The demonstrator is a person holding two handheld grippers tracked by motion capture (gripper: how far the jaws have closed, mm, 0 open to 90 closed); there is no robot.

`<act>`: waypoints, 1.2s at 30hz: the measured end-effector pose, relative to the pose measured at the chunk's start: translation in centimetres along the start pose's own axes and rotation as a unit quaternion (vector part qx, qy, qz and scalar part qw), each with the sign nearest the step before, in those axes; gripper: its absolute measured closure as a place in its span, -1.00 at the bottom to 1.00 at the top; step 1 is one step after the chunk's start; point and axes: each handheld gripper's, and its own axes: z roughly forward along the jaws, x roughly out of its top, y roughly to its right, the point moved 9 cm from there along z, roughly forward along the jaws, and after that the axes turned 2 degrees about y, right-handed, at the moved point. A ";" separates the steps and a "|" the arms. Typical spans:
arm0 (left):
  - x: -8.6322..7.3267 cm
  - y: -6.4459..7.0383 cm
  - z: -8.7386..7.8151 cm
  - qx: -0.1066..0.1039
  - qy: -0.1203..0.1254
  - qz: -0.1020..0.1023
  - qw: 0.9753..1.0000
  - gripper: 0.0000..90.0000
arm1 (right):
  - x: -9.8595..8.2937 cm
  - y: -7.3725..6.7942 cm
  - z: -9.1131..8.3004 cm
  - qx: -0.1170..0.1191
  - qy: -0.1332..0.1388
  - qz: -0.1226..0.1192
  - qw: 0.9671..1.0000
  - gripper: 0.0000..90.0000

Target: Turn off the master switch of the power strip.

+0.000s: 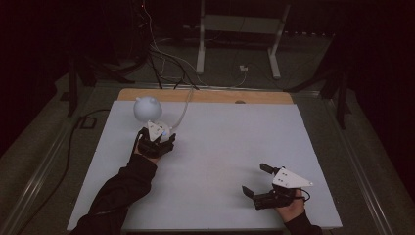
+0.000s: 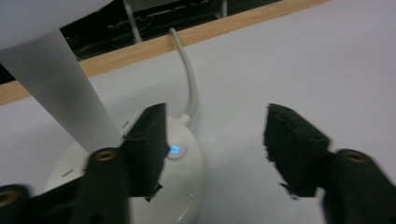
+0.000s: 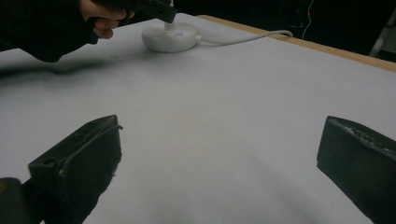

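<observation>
At the near edge of the white table (image 1: pixel 215 161), the right gripper (image 1: pixel 255 178) is held low over the surface at the person's right side, with the grey three-cornered plate on its top. Its two black jaws stand wide apart, and between them there is only the bare table top. In the right gripper view both jaws rise from the bottom corners, with nothing between them.

Farther across the table, at the left side, the left gripper (image 1: pixel 164 128) is held by the left hand (image 1: pixel 149 147), whose dark sleeve (image 1: pixel 117 196) lies over the near left part of the table. Its jaws are also apart. In the left gripper view one jaw hangs over the round white base (image 2: pixel 184 186) of a small desk lamp (image 1: pixel 148 110), just beside a little button (image 2: pixel 175 150) that glows blue; whether the jaw touches the base, I cannot tell. The other jaw is over bare table, beside the base.

The lamp stands near the far left corner of the table. Its white stem (image 2: pixel 60 98) rises tilted from the base, and its round white head (image 1: pixel 148 107) is beyond the gripper. A white cable (image 2: pixel 189 74) leaves the base and runs toward the far wooden edge (image 1: pixel 205 95).
</observation>
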 end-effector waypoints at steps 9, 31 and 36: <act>-0.2 -0.9 0.3 0.011 -0.007 0.006 1.000 0.59 | -0.1 0.0 0.1 0.002 -0.001 0.004 1.000 -1.00; -1.3 -1.3 2.7 0.062 -0.037 0.100 0.992 1.00 | -0.1 -0.1 0.1 0.006 -0.002 0.004 1.000 -1.00; -1.6 -1.5 3.1 0.065 -0.046 0.104 0.991 1.00 | -0.1 -0.2 0.1 0.006 -0.002 0.004 1.000 -1.00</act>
